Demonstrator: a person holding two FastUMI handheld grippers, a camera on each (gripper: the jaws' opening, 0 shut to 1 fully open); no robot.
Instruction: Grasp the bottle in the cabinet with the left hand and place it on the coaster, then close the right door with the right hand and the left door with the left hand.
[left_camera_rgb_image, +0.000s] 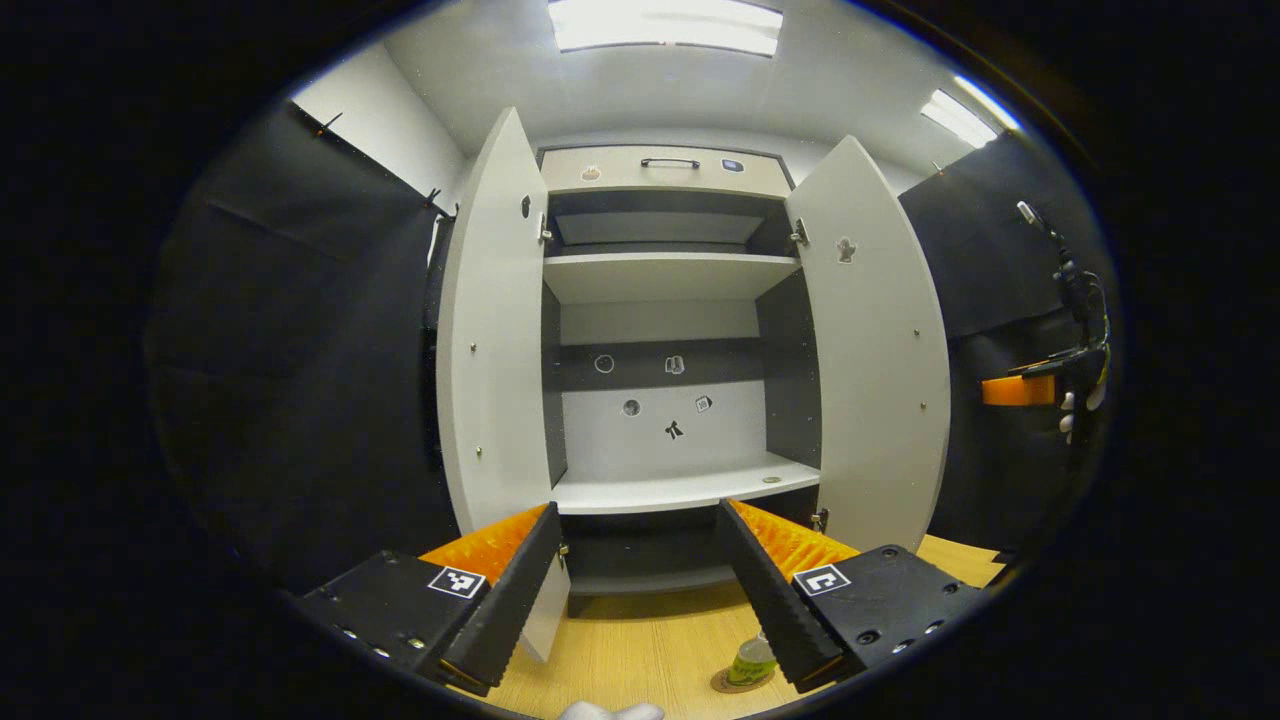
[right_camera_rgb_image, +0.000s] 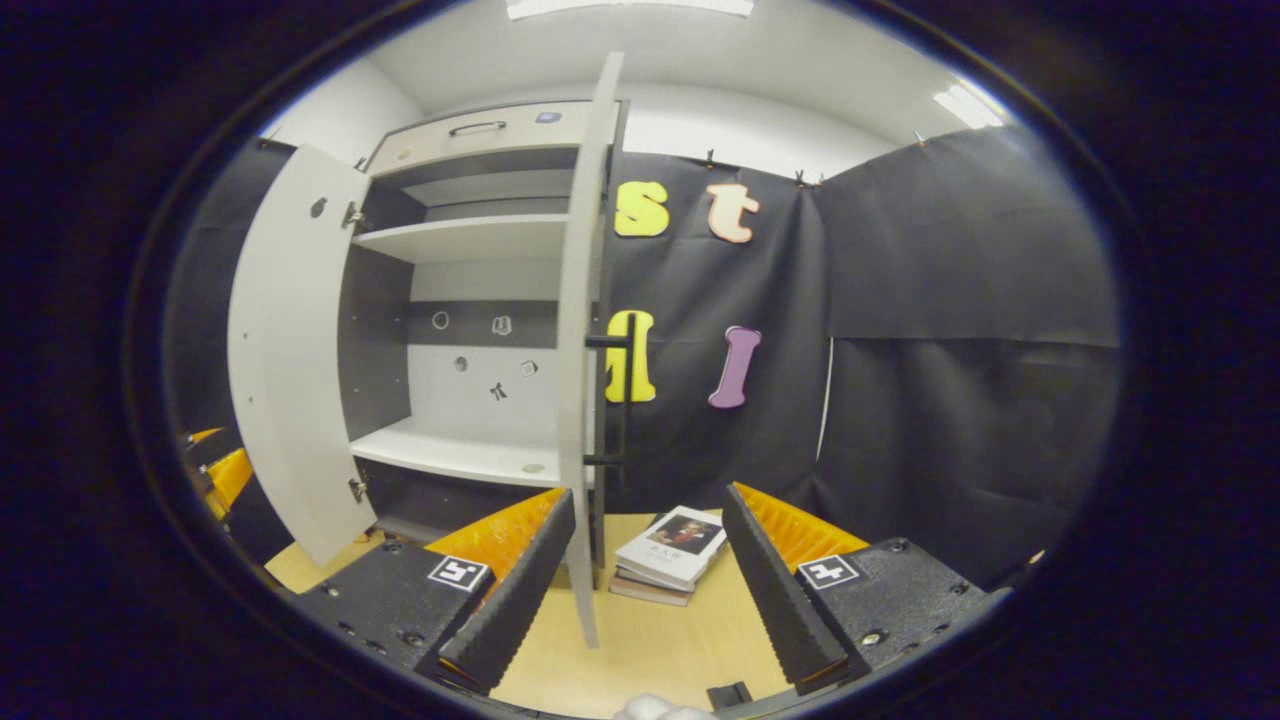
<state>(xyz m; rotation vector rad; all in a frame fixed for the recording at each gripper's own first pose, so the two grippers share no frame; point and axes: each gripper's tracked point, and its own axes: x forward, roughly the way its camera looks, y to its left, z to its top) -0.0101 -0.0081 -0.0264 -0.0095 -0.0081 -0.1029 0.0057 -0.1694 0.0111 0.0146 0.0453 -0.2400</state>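
In the left gripper view, the bottle (left_camera_rgb_image: 752, 662) stands upright on the round coaster (left_camera_rgb_image: 735, 683), its long axis vertical and its top end up, on the wooden tabletop (left_camera_rgb_image: 640, 640) in front of the cabinet (left_camera_rgb_image: 665, 350). Only part of the bottle shows, since the near finger of the left gripper (left_camera_rgb_image: 640, 590) overlaps its right side. Its label is greenish and its upper part pale.

The left gripper has its fingers spread wide apart, with nothing between them and nothing touching the ridged inner faces. It hangs above the table and faces the open cabinet squarely.

Both cabinet doors stand open. The left door (left_camera_rgb_image: 495, 340) and the right door (left_camera_rgb_image: 870, 350) swing outward on either side of pale shelves, and small stickers dot the back panel. A drawer with a dark handle (left_camera_rgb_image: 670, 162) sits across the top.

In the right gripper view, the right gripper (right_camera_rgb_image: 645, 590) is also spread wide and holds nothing. The right door (right_camera_rgb_image: 582, 330) is seen edge-on just beyond the gap between its fingers, its dark bar handle (right_camera_rgb_image: 618, 400) on the outer face. I cannot tell whether any finger touches the door edge. A short stack of books (right_camera_rgb_image: 672, 555) lies on the table beyond the door, near the black cloth wall (right_camera_rgb_image: 900, 350).
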